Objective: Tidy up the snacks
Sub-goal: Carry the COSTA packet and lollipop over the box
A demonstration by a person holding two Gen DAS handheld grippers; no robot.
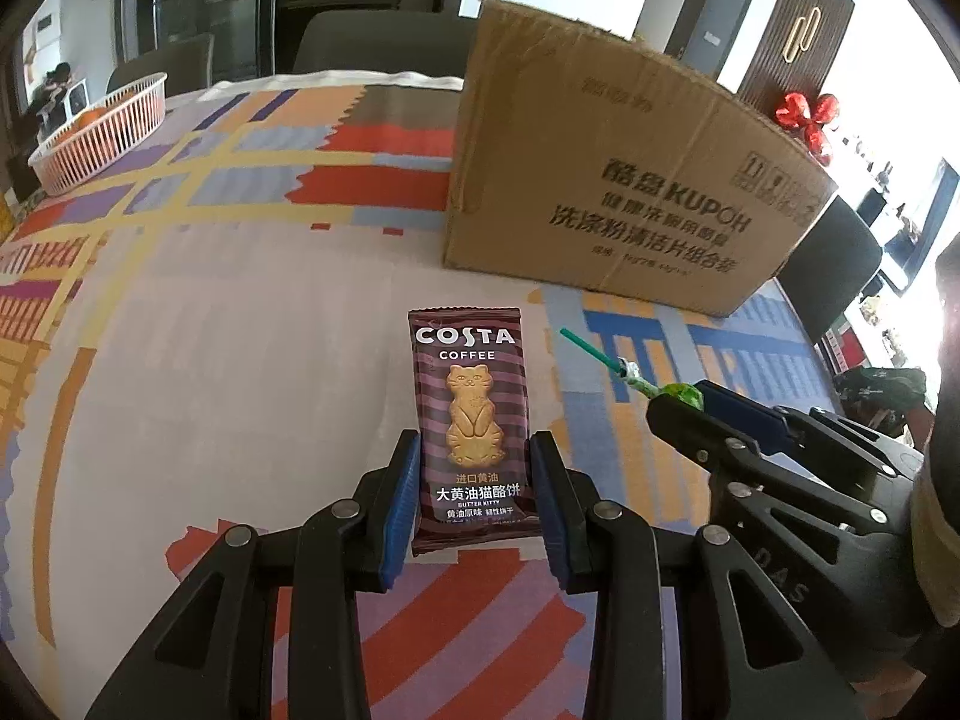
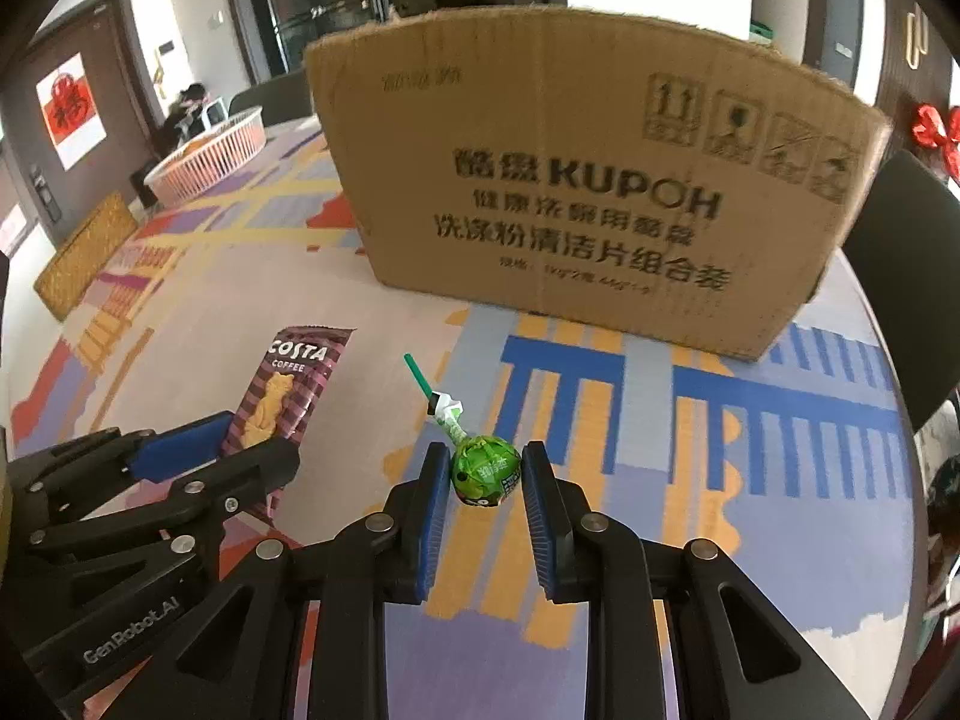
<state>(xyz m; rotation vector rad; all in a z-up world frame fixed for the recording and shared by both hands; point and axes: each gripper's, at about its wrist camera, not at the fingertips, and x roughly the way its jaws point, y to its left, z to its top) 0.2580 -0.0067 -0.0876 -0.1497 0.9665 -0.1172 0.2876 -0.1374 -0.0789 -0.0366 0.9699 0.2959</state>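
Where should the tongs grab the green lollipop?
On the round wrapped head of the green lollipop, coming from the near side opposite its stick, one pad on each side. The head is wide enough to pinch; the thin stick points away toward the cardboard box.

Biscuit packet [image 1: 468, 420] left of lollipop [image 2: 485, 471]; box [image 1: 618, 180] behind.

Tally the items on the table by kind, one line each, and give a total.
Biscuit packets: 1, the Costa biscuit packet
Lollipops: 1, the green lollipop
Cardboard boxes: 1, the cardboard box
White baskets: 1, the white basket
Woven mats: 1, the woven mat
Total: 5
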